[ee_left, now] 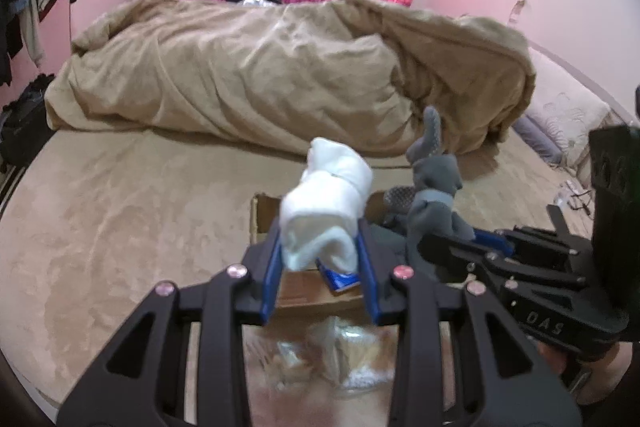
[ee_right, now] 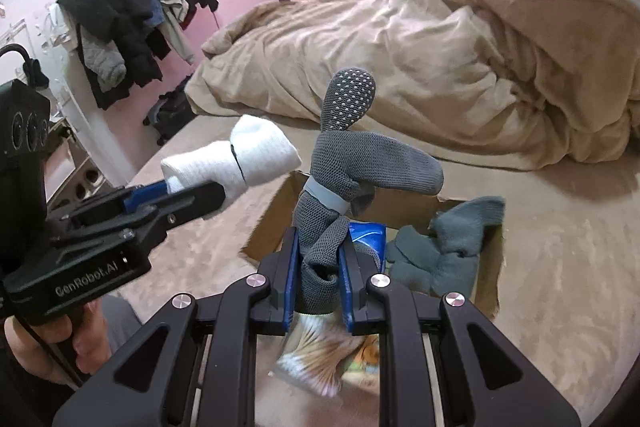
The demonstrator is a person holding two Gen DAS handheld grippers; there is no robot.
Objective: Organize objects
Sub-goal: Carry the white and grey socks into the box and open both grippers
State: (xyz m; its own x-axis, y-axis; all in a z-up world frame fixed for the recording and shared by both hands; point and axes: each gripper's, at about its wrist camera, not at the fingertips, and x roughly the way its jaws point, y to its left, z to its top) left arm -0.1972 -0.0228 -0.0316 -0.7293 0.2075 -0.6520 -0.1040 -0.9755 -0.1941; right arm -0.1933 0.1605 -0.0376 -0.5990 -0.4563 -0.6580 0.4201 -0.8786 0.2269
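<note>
My left gripper (ee_left: 320, 247) is shut on a rolled white sock bundle (ee_left: 326, 199) and holds it above an open cardboard box (ee_left: 264, 215) on the bed. The bundle also shows in the right wrist view (ee_right: 240, 159). My right gripper (ee_right: 320, 263) is shut on a grey sock bundle (ee_right: 340, 163) with grip dots, tied with a band, held above the same box (ee_right: 272, 219). In the left wrist view the grey bundle (ee_left: 432, 183) is just right of the white one. Inside the box lie dark teal socks (ee_right: 444, 247) and a blue packet (ee_right: 366, 233).
A crumpled tan duvet (ee_left: 260, 67) covers the far half of the bed. The tan bedsheet (ee_left: 120, 227) spreads left of the box. Clothes hang on a rack (ee_right: 132, 27) at the left wall. A clear bag with packets (ee_right: 320, 359) lies below the grippers.
</note>
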